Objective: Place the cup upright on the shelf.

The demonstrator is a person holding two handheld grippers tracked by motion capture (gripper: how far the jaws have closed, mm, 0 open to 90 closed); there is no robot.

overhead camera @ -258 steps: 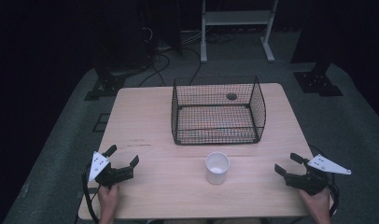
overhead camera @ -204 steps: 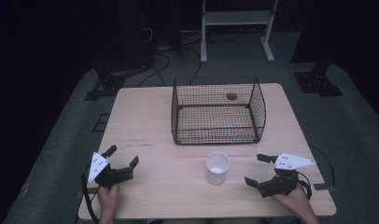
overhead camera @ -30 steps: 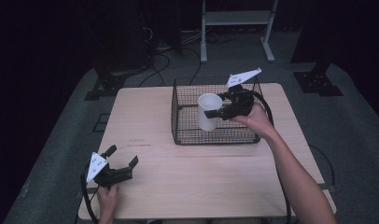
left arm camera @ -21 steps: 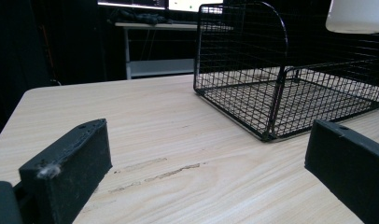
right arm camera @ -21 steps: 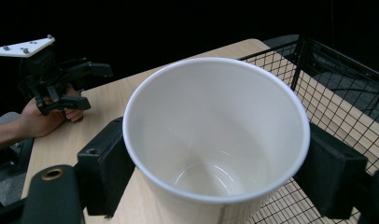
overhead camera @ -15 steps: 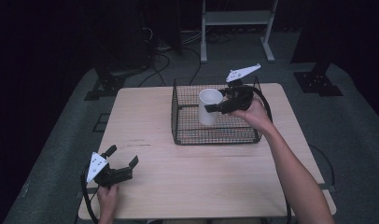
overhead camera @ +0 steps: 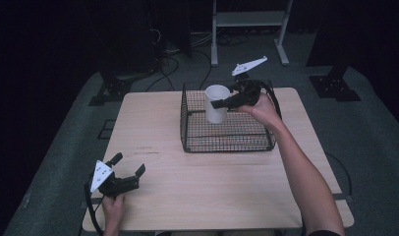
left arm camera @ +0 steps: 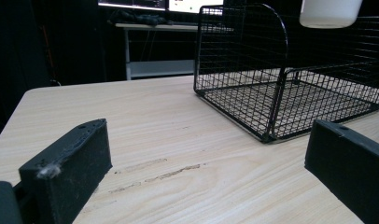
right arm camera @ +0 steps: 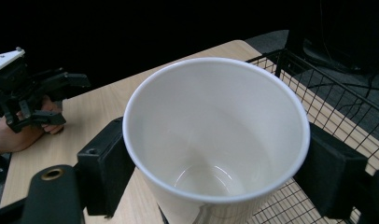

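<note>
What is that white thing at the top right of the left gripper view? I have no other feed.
Observer: A white paper cup, clamped by the right gripper on both sides of its wall, just under the rim.
Operator: Is it resting on the basket floor?
Observer: No. In the high view it hangs upright above the wire basket, over its back left part.
Operator: Anything inside the cup?
Observer: The right gripper view looks straight into it: empty, bare white bottom.
Operator: And my own gripper?
Observer: The left gripper sits open at the table's near left corner, holding nothing.
</note>
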